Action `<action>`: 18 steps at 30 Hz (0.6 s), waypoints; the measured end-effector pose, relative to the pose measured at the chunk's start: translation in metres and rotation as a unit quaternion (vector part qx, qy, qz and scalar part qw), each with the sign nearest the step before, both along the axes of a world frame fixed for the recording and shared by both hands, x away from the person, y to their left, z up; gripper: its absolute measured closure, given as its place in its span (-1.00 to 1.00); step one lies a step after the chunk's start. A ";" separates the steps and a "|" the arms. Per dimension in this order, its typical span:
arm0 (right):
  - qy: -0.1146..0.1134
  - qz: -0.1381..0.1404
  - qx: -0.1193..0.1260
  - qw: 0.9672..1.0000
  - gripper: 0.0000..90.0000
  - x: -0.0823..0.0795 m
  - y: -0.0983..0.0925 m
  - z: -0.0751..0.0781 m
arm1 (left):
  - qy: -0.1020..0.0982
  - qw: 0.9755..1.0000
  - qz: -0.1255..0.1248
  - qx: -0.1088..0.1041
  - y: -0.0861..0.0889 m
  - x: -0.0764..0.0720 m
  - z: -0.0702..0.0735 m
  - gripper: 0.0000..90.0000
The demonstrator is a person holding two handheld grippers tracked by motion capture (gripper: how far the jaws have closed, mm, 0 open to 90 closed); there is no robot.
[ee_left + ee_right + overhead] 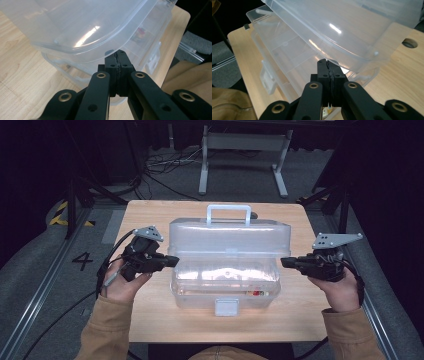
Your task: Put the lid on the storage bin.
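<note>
A clear plastic box (225, 287) stands mid-table with its lid (230, 237) raised partway, the white handle (228, 212) on top. My left gripper (175, 260) is shut, and its tip sits under the lid's left rim. My right gripper (283, 262) is shut too, at the lid's right rim. In the left gripper view the closed jaws (119, 53) meet just below the lid's edge (82, 25), above the base (140, 47). In the right gripper view the closed jaws (327, 62) touch the lid's rim (347, 27) over the base (279, 52). Nothing lies between either pair of jaws.
The box's white latch (226, 306) hangs at its front wall. Small coloured items (255, 293) lie inside the base. The wooden table (150, 215) has a cable hole (409, 43) at its back. A metal stand (240, 165) rises behind the table.
</note>
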State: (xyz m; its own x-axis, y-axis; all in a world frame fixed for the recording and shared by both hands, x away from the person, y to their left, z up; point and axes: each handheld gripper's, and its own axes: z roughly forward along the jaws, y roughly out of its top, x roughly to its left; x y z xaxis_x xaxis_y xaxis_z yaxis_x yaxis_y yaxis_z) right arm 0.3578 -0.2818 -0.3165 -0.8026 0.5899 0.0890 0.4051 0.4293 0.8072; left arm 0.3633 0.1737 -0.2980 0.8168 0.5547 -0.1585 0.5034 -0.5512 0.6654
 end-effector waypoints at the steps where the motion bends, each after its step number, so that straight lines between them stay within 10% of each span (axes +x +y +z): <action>1: 0.005 0.003 -0.002 1.000 0.98 0.000 0.000 0.000 | 0.003 1.000 -0.005 0.005 -0.001 0.000 0.000 0.98; 18: 0.048 0.030 -0.050 0.997 0.97 -0.001 0.005 -0.004 | 0.036 0.998 -0.029 0.042 -0.003 -0.002 -0.006 0.97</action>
State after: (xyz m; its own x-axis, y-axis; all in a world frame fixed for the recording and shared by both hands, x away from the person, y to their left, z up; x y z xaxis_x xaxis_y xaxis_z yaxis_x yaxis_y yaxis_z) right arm 0.3567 -0.2768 -0.3203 -0.8278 0.5501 0.1100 0.4492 0.5325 0.7174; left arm 0.3611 0.1703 -0.3037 0.8364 0.5202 -0.1729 0.5137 -0.6335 0.5787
